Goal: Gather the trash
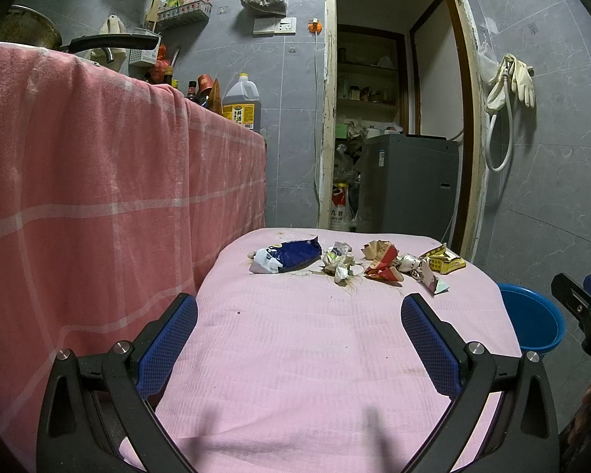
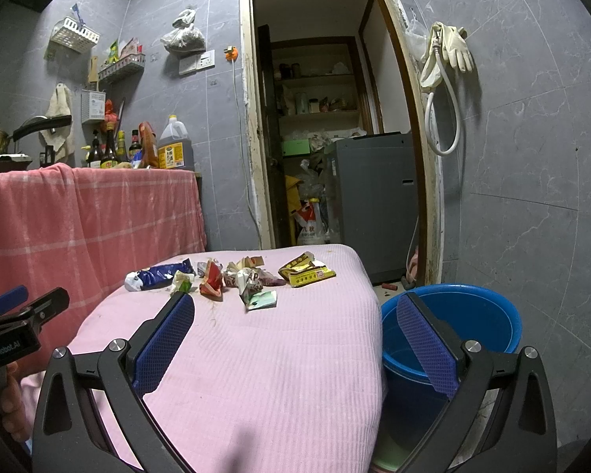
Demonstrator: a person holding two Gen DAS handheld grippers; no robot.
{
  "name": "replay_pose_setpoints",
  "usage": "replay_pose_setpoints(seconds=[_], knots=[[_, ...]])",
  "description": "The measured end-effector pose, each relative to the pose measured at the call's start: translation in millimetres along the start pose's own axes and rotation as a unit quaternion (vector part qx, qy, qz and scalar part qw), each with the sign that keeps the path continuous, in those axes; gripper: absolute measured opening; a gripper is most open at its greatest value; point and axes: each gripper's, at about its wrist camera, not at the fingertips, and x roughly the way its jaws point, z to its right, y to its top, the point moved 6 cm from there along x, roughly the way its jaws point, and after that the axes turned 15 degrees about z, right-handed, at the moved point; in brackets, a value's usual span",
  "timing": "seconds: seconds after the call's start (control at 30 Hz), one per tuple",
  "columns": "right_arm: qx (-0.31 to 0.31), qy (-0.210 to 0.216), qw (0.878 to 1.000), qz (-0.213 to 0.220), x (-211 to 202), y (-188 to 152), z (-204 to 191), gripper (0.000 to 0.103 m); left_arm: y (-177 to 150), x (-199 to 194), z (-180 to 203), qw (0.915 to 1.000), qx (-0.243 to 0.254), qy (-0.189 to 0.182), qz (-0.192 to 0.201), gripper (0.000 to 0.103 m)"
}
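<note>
Several crumpled wrappers lie in a row at the far end of a pink-covered table (image 1: 295, 354): a blue bag (image 1: 287, 256), a pale crumpled wad (image 1: 339, 262), a red wrapper (image 1: 382, 262) and a yellow packet (image 1: 443, 262). The right wrist view shows the blue bag (image 2: 157, 278), red wrapper (image 2: 212, 282) and yellow packet (image 2: 305, 272) too. A blue bucket (image 2: 469, 327) stands on the floor at the table's right. My left gripper (image 1: 299, 307) is open over the near table, well short of the trash. My right gripper (image 2: 295, 307) is open, empty, straddling the table's right edge.
A counter draped in a pink checked cloth (image 1: 98, 181) rises close on the left, with bottles and an oil jug (image 1: 242, 102) on top. Behind the table an open doorway (image 1: 394, 118) shows a grey appliance (image 1: 409, 185). Gloves and a hose (image 1: 508, 90) hang on the right wall.
</note>
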Motion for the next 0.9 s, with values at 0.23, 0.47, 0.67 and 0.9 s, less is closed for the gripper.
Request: replay_pose_setpoints(seconds=[0.23,0.47,0.67,0.9], knots=[[0.0,0.0,1.0,0.0,0,0,0,0.103,0,0,0,1.0,0.0,0.0,0.0,0.101],[0.004,0.003,1.0,0.004,4,5,0,0.103,4,1,-1,1.0,0.003,0.0,0.007,0.101],[-0.014,0.013,1.0,0.02,13,19,-5,0.103,18,13,1,0.9996,0.011,-0.002,0.025,0.101],[-0.052,0.033,0.997,0.037,40,41,-12,0.103,33,43,-2,0.9996,0.009,-0.011,0.025,0.101]])
